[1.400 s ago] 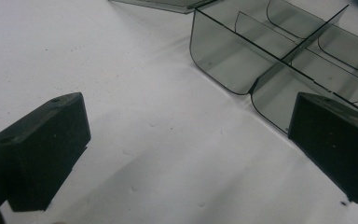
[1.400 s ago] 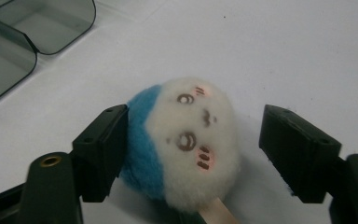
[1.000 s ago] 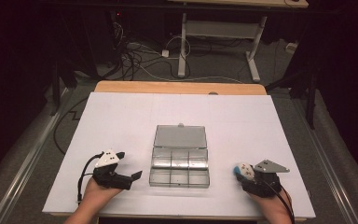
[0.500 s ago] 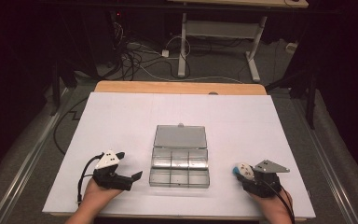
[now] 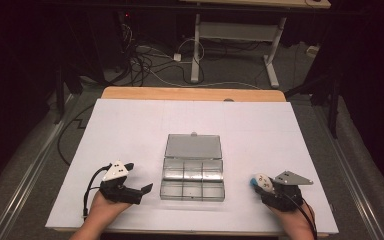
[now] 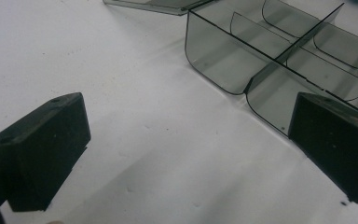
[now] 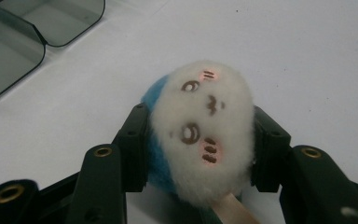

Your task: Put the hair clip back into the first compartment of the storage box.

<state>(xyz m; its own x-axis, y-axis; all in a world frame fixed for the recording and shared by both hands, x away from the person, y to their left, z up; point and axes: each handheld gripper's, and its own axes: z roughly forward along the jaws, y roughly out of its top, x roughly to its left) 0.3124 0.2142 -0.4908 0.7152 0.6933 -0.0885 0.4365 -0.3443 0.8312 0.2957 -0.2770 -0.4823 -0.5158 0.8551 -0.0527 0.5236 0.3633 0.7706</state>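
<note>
A clear plastic compartment box (image 5: 192, 198) lies open at the table's middle, its lid (image 5: 193, 146) laid flat behind it. Its compartments look empty. My left gripper (image 5: 141, 183) rests on the white surface just left of the box's front corner. In the left gripper view the left gripper (image 6: 186, 149) stands open over bare table, with the box wall (image 6: 214, 60) ahead of it on the right. My right gripper (image 5: 266, 186) sits to the right of the box. Its jaws have just been closing on a white-and-blue plush toy (image 7: 205, 116), whose sides the pads (image 7: 135, 140) press.
A white sheet (image 5: 130, 125) covers the table, with a strip of wood (image 5: 190, 93) showing at the far edge. Cables and a desk frame (image 5: 230, 35) lie on the floor beyond. Both hands are close to the near table edge.
</note>
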